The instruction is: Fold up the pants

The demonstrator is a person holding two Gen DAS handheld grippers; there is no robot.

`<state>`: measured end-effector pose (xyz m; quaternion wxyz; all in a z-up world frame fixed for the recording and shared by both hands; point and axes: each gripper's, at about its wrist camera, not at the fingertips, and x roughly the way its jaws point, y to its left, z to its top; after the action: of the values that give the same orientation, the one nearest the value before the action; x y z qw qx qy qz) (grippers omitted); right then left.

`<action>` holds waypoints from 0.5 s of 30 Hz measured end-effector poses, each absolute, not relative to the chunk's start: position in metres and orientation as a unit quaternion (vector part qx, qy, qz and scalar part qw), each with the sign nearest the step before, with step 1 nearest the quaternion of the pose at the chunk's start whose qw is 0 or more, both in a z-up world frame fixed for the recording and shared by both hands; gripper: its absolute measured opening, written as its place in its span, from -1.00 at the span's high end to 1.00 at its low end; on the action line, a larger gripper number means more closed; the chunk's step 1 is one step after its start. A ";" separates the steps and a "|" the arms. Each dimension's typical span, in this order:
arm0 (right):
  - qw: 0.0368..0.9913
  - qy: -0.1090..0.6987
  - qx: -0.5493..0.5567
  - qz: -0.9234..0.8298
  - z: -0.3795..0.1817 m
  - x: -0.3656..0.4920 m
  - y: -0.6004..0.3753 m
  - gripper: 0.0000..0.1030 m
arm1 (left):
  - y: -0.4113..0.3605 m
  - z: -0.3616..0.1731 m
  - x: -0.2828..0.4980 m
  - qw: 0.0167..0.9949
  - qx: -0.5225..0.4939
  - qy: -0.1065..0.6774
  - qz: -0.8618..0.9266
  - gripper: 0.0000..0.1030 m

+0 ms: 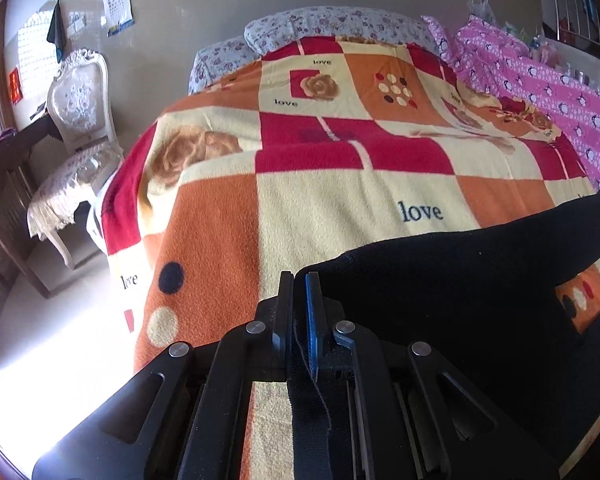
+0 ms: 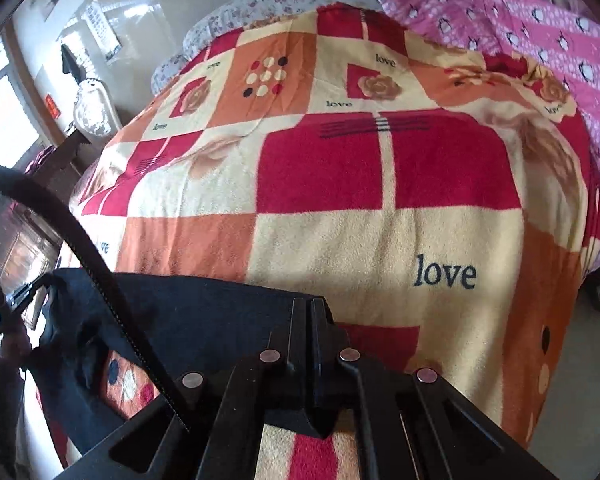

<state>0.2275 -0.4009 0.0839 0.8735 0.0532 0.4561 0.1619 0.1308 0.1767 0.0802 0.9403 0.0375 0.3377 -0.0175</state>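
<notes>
The black pants (image 1: 460,276) are held up over the near end of a bed, stretched between my two grippers. My left gripper (image 1: 300,280) is shut on the left end of the cloth, which runs off to the right and hangs between the fingers. In the right wrist view the pants (image 2: 204,304) stretch to the left. My right gripper (image 2: 309,304) is shut on their right end. A black edge band (image 2: 100,264) of the pants arcs up at the left.
The bed carries an orange, red and cream checked "love" blanket (image 1: 340,168). A floral pillow (image 1: 332,24) and a pink quilt (image 1: 540,80) lie at the far end. A white ornate chair (image 1: 76,120) and a dark desk (image 1: 24,136) stand to the left.
</notes>
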 end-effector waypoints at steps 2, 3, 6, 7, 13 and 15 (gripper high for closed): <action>0.879 0.445 0.027 0.168 0.094 0.212 -0.398 0.97 | 0.174 0.096 0.118 0.944 0.051 0.326 -0.018 0.92; 0.882 0.437 0.010 0.175 0.099 0.201 -0.395 0.97 | 0.171 0.102 0.109 0.945 0.065 0.320 -0.020 0.92; 0.893 0.407 -0.029 0.190 0.114 0.164 -0.392 0.97 | 0.164 0.113 0.081 0.946 0.098 0.307 -0.026 0.92; 0.895 0.400 -0.036 0.191 0.116 0.152 -0.393 0.97 | 0.164 0.113 0.071 0.946 0.104 0.304 -0.026 0.92; 0.905 0.370 -0.066 0.202 0.115 0.073 -0.404 0.97 | 0.166 0.091 0.007 0.947 0.112 0.300 -0.031 0.91; 0.905 0.365 -0.078 0.205 0.109 0.051 -0.404 0.98 | 0.172 0.076 -0.011 0.946 0.097 0.308 -0.029 0.92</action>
<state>0.0508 -0.4037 0.1088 0.9048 -0.0783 0.3651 0.2046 -0.0107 0.1722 0.0757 0.9458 0.0972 0.3085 -0.0291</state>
